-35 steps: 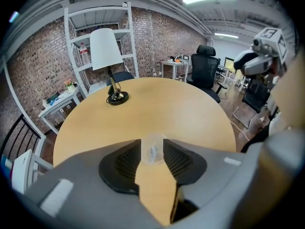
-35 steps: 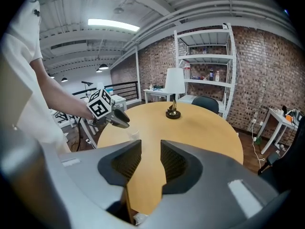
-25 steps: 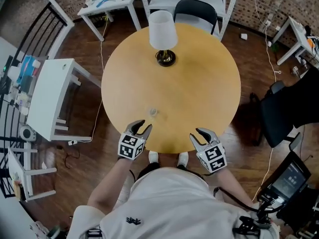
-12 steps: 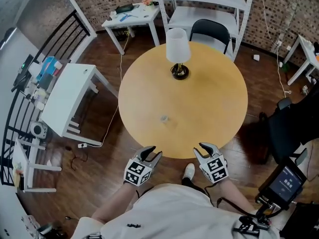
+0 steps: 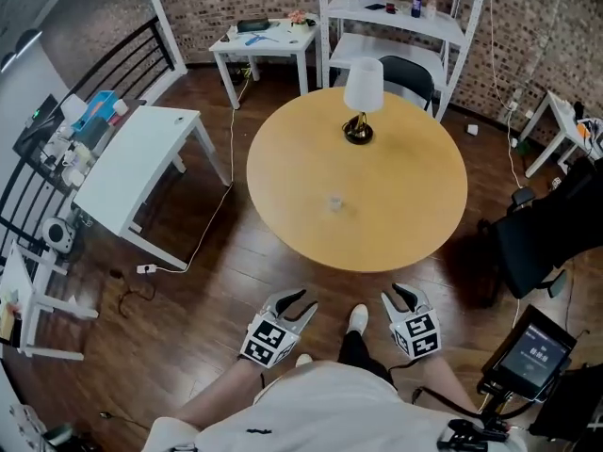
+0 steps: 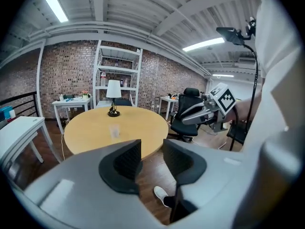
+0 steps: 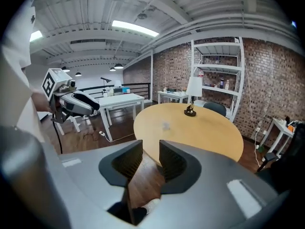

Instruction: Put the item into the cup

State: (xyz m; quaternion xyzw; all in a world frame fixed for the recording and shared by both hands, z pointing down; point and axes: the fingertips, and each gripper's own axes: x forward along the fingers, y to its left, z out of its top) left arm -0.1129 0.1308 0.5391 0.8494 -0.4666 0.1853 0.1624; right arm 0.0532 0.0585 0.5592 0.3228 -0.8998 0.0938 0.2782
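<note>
Cup [image 5: 334,202], small and clear, stands upright on the round yellow desk [image 5: 415,205], a little left of the middle and alone on that part of the top. On the far side of the desk stands a lamp [image 5: 363,102] with a white shade, well apart from the cup. The person stands back from the near edge of the desk and holds both grippers close to the body, above the wooden floor [image 5: 217,290]. The left gripper [image 5: 303,299] has its jaws apart, and in the left gripper view only the floor and the desk edge show through the gap. The right gripper [image 5: 393,295] also has its jaws apart with nothing between them. Both grippers point toward the desk and neither one touches it. A white table [image 5: 132,172] stands on the left, and a white shelf [image 5: 405,17] is behind the desk.
</note>
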